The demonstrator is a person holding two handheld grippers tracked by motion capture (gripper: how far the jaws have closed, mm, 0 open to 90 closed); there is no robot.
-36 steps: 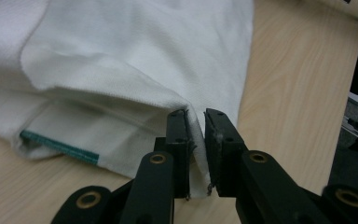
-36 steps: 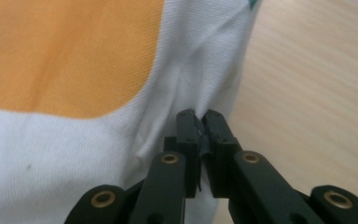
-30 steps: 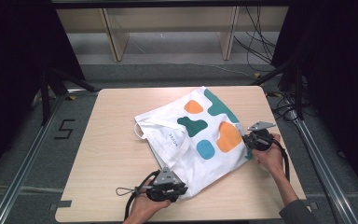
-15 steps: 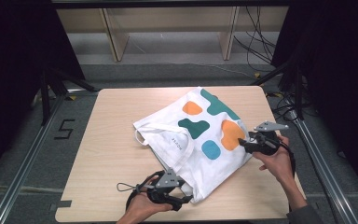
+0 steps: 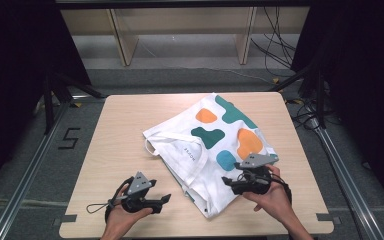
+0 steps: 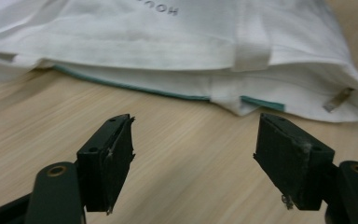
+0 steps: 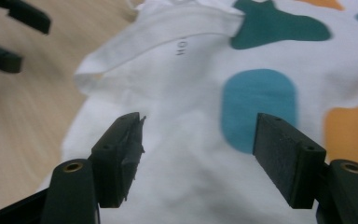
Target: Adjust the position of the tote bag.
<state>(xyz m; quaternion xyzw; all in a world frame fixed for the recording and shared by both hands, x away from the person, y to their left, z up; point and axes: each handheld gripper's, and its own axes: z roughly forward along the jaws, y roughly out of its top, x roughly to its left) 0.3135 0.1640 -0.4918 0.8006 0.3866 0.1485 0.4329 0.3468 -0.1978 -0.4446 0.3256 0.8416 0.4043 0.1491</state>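
A white tote bag (image 5: 215, 145) printed with teal, orange and blue blobs lies crumpled on the wooden table (image 5: 125, 130), right of the middle, its handle loop facing left. My left gripper (image 5: 166, 199) rests near the front edge, left of the bag, open and pointing at its lower corner. In the left gripper view the jaws (image 6: 193, 163) stand wide apart over bare wood, with the bag's folded hem (image 6: 191, 42) just ahead. My right gripper (image 5: 226, 181) sits open on the bag's near right part. Its view (image 7: 198, 154) has white cloth and a blue blob (image 7: 258, 107) between the jaws.
The left gripper's black fingers (image 7: 9, 28) appear at the top left of the right gripper view. Wooden shelving (image 5: 180, 30) and cables (image 5: 280, 45) lie beyond the table's far edge. Metal rails (image 5: 25, 165) run along both sides of the table.
My left gripper has come off the bag's front corner and moved left onto bare table. The right gripper has moved nearer and left, onto the bag's near part. The bag has shifted slightly.
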